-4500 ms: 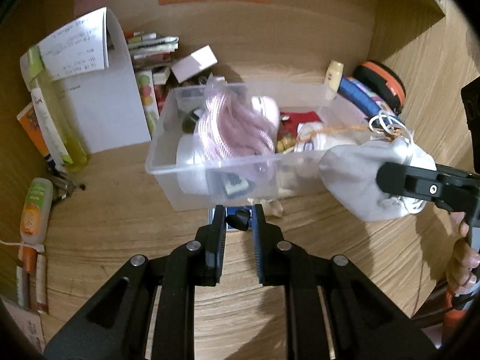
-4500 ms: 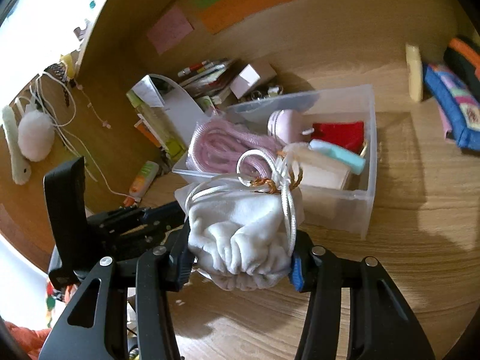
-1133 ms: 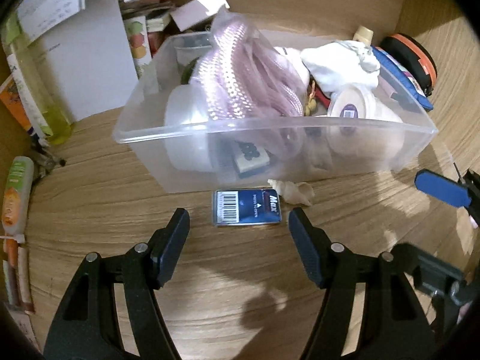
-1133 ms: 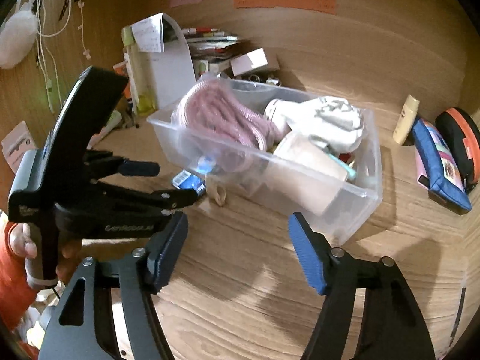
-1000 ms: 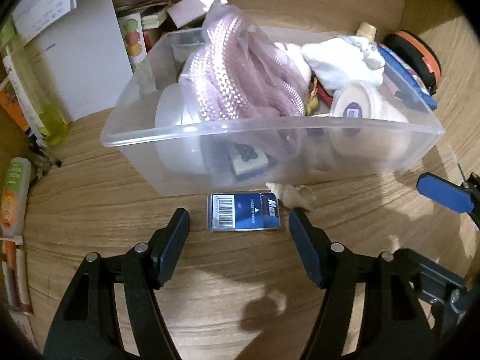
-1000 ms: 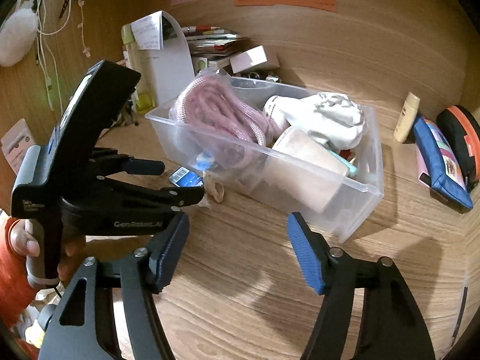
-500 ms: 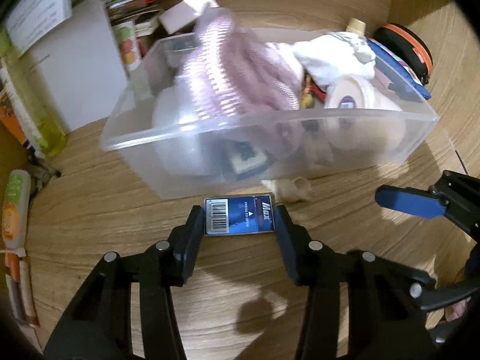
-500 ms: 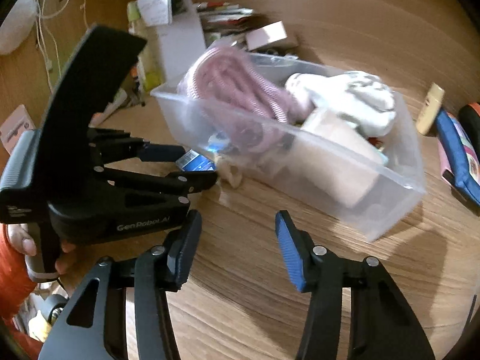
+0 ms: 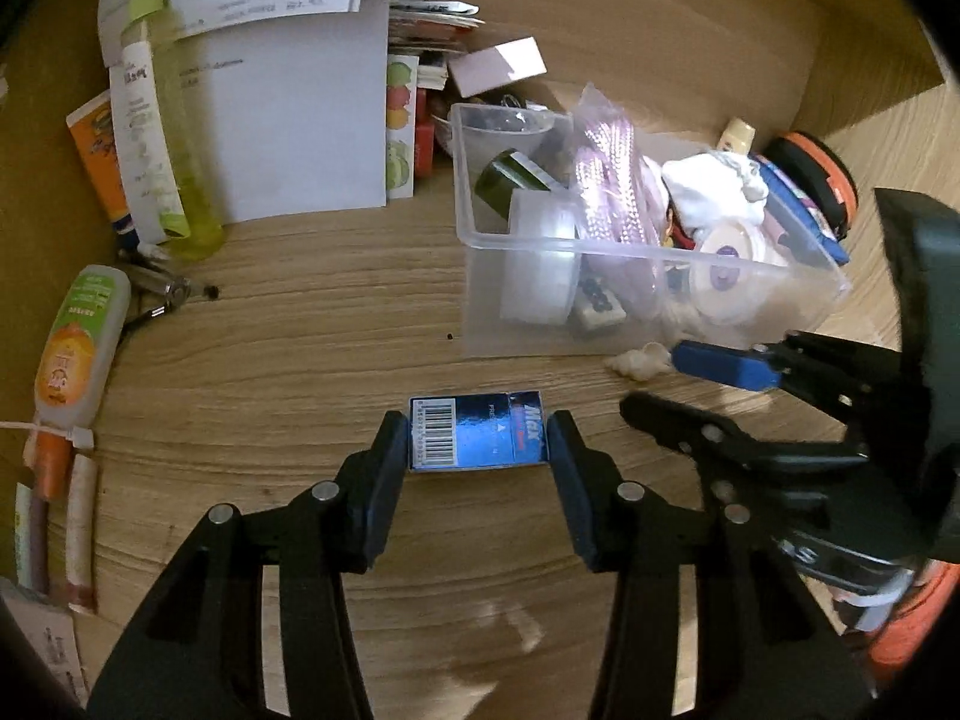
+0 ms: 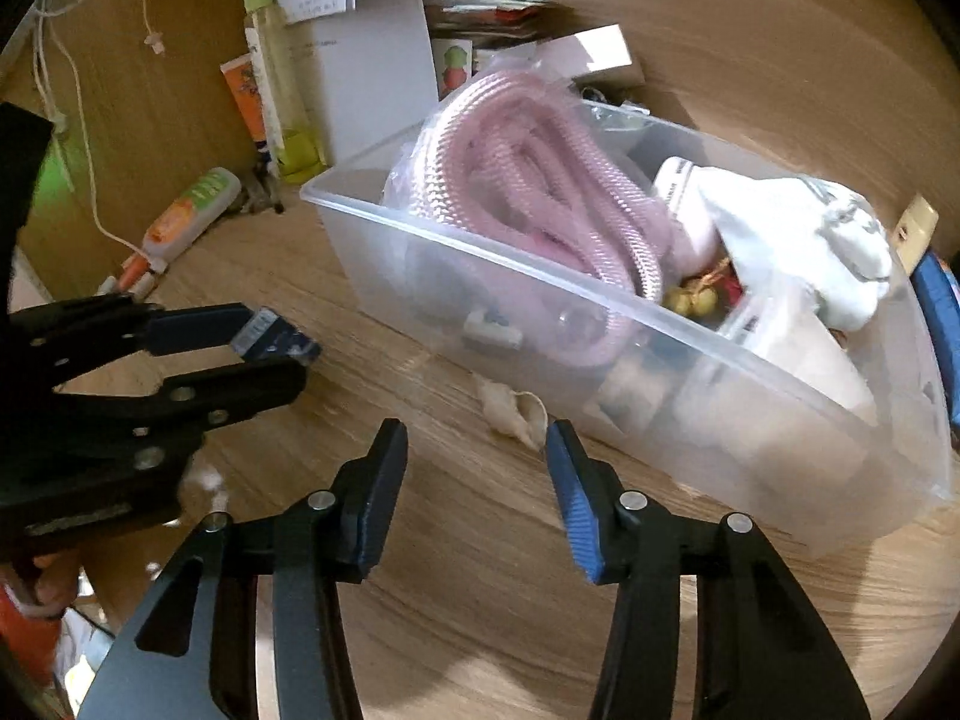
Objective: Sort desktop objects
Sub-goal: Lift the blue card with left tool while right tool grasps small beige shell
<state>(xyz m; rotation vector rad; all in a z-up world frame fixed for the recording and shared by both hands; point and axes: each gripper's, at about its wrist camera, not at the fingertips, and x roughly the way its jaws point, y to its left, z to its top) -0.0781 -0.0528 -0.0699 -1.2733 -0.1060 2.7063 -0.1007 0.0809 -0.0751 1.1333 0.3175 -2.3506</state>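
My left gripper (image 9: 477, 438) is shut on a small blue box (image 9: 477, 432) with a barcode, gripped by its two short ends over the wooden desk. The right wrist view shows that box (image 10: 276, 339) in the left gripper (image 10: 273, 354) at the left. My right gripper (image 10: 474, 453) has its jaws closing with nothing pressed between them. A pale seashell (image 10: 516, 414) lies on the desk just past its fingertips, close to the right-hand one. Behind the shell stands a clear plastic bin (image 10: 480, 252) holding a bagged pink rope (image 10: 540, 192) and a white pouch (image 10: 798, 240).
A white folded sheet (image 9: 288, 120), a yellow-green bottle (image 9: 180, 168) and an orange-label tube (image 9: 78, 342) stand along the left. Books and a small white box (image 9: 498, 63) lie behind the bin (image 9: 540, 238). A blue pencil case (image 9: 804, 210) and an orange-rimmed case (image 9: 822, 174) sit to its right.
The left jaws have shut on the blue box and drawn it back from the bin. The right jaws have narrowed and moved down towards the seashell.
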